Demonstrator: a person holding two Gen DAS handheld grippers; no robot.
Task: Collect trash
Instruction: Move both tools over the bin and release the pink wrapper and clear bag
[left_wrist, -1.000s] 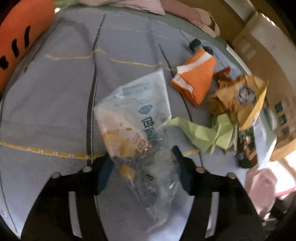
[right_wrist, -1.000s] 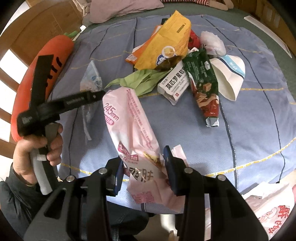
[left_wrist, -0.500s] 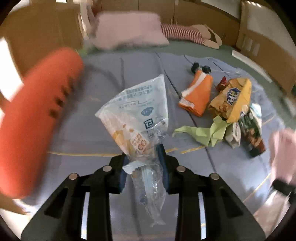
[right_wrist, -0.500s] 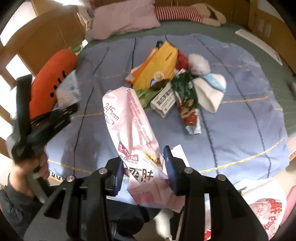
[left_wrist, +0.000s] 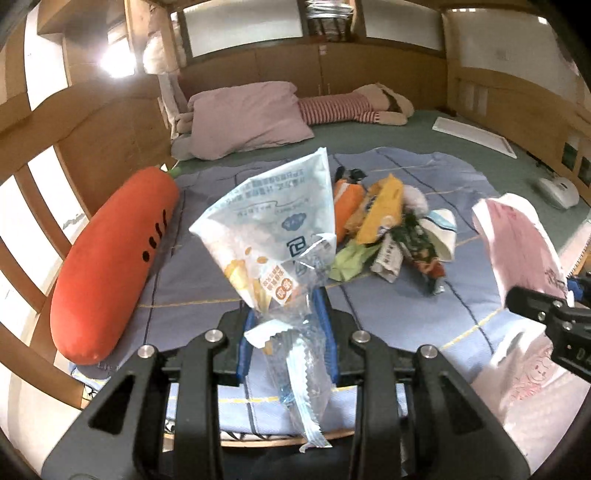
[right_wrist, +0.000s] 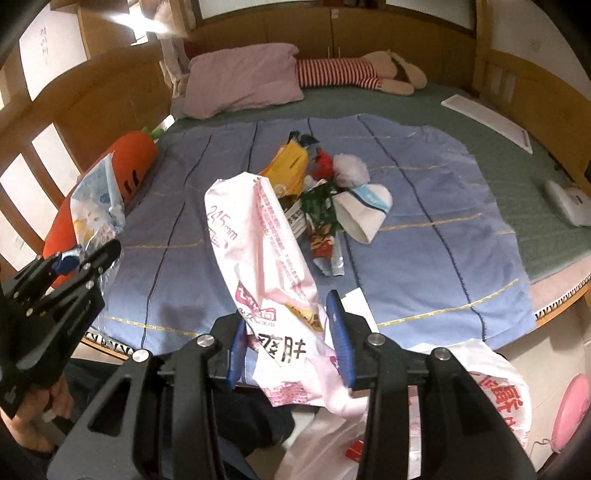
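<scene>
**Both grippers loaded, lifted clear of blanket**

Left gripper: blue pads clamped tight on the crumpled neck of a clear snack wrapper — printed top fanned upward, torn tail hanging below the fingers. Right gripper: partly closed on a pink-and-white plastic package, pads pressing its lower portion, upper end standing tilted to the left above the jaws. Both items held off the blue blanket. Remaining trash pile at blanket centre: yellow bag, green wrapper, white paper cup, touching or overlapping. Carrot plush along left blanket edge. White plastic bag with red print below right gripper — off the bed edge.
</scene>
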